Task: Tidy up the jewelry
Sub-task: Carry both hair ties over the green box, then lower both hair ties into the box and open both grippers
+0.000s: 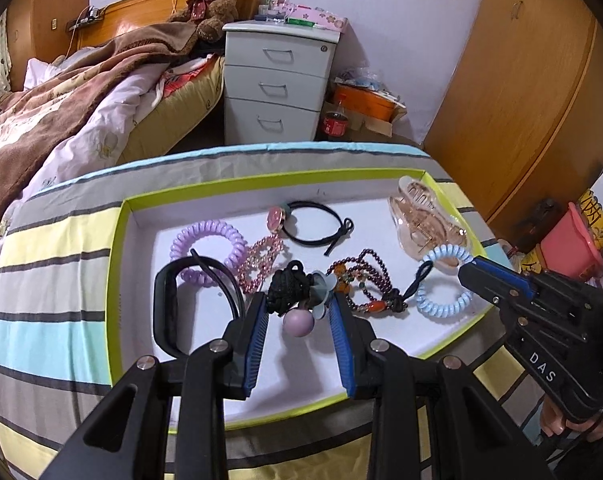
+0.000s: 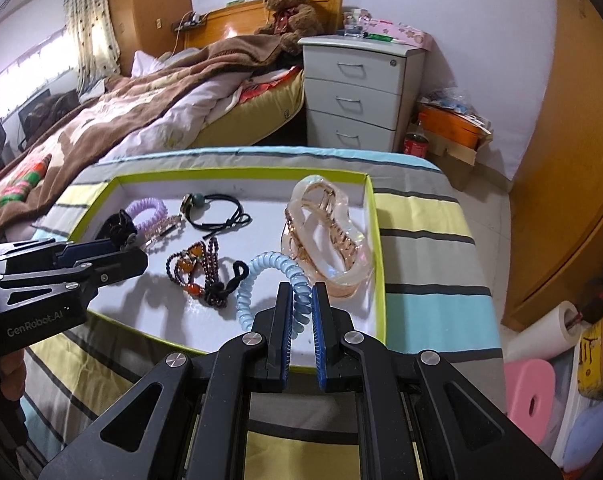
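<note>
A shallow white tray with a lime rim (image 1: pixel 117 264) (image 2: pixel 375 240) lies on a striped cloth. In it lie a purple coil tie (image 1: pixel 205 248), a pink bead piece (image 1: pixel 261 264), a black elastic with a pink charm (image 1: pixel 309 224), a dark bead bracelet (image 1: pixel 365 280) (image 2: pixel 197 264), a clear hair claw (image 1: pixel 421 216) (image 2: pixel 325 232) and a black headband (image 1: pixel 169 304). My left gripper (image 1: pixel 299 300) is shut on a black scrunchie with a lilac ball (image 1: pixel 293 300). My right gripper (image 2: pixel 301 292) is shut on the blue coil tie (image 2: pixel 273 280) (image 1: pixel 441 296).
A bed with a brown blanket (image 1: pixel 61 112) lies far left. A white drawer cabinet (image 1: pixel 277 84) stands behind the table, with an orange box and a cola bottle (image 1: pixel 335 120) beside it. A wooden wardrobe (image 1: pixel 521 100) is at right. Pink stools (image 2: pixel 533 392) stand low right.
</note>
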A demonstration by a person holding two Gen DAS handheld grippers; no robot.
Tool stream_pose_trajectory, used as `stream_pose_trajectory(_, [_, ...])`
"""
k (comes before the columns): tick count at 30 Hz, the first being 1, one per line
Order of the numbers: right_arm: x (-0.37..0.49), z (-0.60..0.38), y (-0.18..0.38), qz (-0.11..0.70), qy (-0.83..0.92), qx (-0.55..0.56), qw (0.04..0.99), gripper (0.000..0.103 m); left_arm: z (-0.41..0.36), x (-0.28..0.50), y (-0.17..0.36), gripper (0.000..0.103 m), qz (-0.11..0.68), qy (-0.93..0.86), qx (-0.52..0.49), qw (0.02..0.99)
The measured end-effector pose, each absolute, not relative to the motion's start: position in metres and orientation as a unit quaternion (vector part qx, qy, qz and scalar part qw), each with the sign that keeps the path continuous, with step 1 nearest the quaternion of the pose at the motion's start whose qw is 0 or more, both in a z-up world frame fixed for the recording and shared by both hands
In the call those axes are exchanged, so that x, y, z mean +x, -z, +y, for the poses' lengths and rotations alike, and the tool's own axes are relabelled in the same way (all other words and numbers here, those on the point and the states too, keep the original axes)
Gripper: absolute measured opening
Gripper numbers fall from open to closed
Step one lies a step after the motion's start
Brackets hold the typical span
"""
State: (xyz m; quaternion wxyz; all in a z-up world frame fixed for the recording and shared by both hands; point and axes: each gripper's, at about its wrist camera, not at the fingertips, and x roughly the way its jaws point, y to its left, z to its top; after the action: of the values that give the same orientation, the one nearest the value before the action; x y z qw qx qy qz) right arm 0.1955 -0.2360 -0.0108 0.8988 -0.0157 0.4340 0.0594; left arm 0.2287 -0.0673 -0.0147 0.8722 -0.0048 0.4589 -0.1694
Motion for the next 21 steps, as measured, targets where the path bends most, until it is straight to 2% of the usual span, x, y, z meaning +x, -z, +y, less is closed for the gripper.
stream_pose_trajectory(21, [0.203,-0.233,0.022,0.466,-0.062,-0.044,0.881,0.01,-0.072,0.234,0.032,0.034,0.484,0.164,-0.003,0.86])
